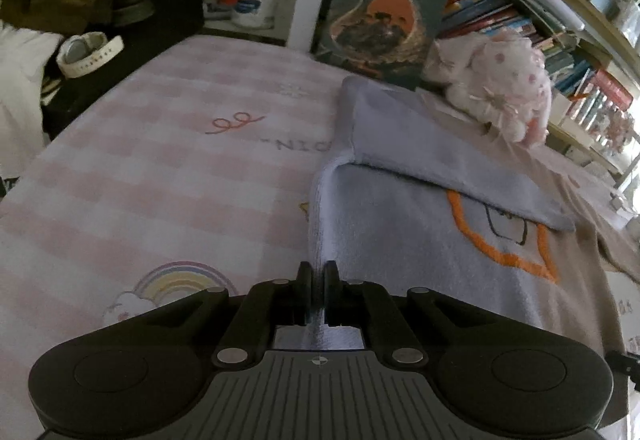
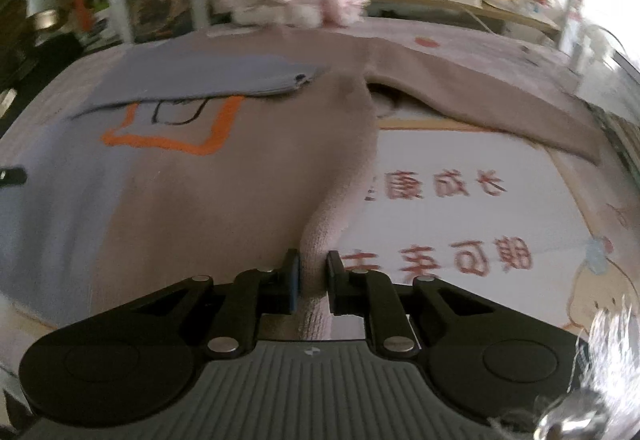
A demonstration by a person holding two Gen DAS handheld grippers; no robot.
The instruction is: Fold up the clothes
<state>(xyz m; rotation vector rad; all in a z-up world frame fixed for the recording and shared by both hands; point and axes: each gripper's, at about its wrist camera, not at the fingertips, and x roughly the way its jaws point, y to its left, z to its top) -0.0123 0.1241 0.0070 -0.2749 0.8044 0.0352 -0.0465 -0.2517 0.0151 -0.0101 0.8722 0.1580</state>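
Observation:
A sweater, lavender on one half (image 1: 400,232) and beige on the other (image 2: 224,192), lies on a pink checked bed sheet (image 1: 168,168) with an orange outline design on its chest. Its lavender sleeve (image 1: 432,148) is folded across the body. The beige sleeve (image 2: 480,96) stretches out to the right. My left gripper (image 1: 319,272) is shut on the sweater's lavender hem edge. My right gripper (image 2: 313,264) is shut on the beige hem edge, which bunches into a ridge between its fingers.
A pink plush toy (image 1: 504,88) sits at the far edge beside the sweater. Behind it stand bookshelves (image 1: 520,12) and a large book (image 1: 384,4). A white watch (image 1: 88,54) lies on a dark surface at left. Printed bedding (image 2: 460,208) spreads to the right.

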